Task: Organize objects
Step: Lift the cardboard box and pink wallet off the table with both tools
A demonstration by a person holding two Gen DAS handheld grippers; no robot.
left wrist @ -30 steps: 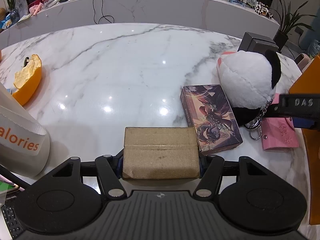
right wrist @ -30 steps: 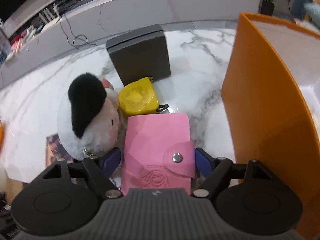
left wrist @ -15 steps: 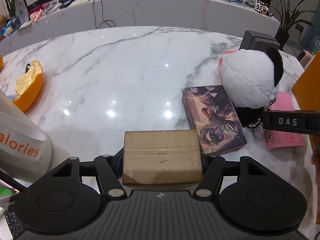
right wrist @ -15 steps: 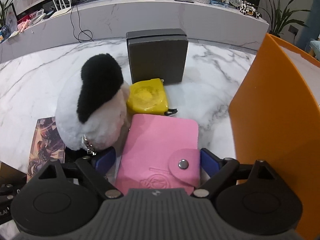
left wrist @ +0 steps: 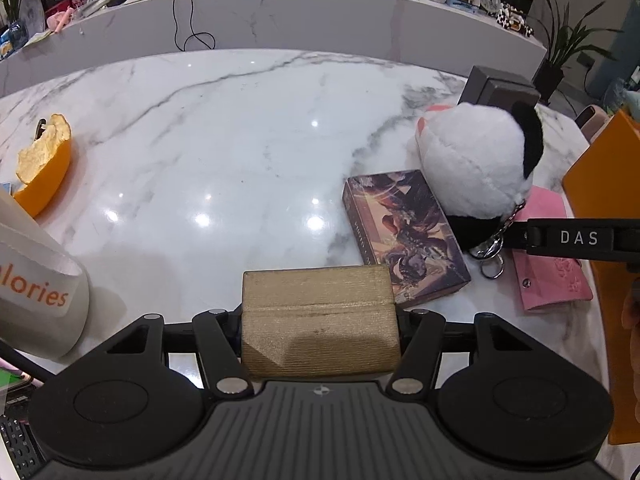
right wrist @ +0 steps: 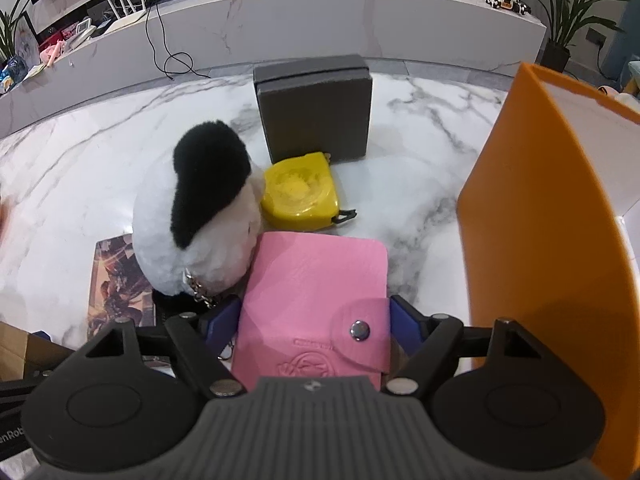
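The left wrist view shows the gold box (left wrist: 318, 316) lying on the counter (left wrist: 224, 136) at the near edge, between the fingers of the left tongs (left wrist: 318, 322). These tongs are closing, and their pads seem to press on both short sides of the box, so I judge it is gripped. In the right wrist view the pink wallet (right wrist: 316, 304) lies flat at the near side, between the blue pads of the right tongs (right wrist: 314, 322), which are also closing; the pads appear to touch its edges.

The risk, in my opinion, is on the right side. The panda plush (right wrist: 200, 216) leans on the far left corner of the wallet, and its key chain (right wrist: 200, 294) hangs just beside the left pad. If the wallet is lifted, the chain may be caught or the plush may roll. The wallet is soft and may bend between the pads.

The counter is white marble and glossy. A card box (left wrist: 404, 236), a yellow case (right wrist: 300, 190), a grey box (right wrist: 316, 108) and an orange bag (right wrist: 536, 240) stand near. Behind is a long shelf with cables and plants.
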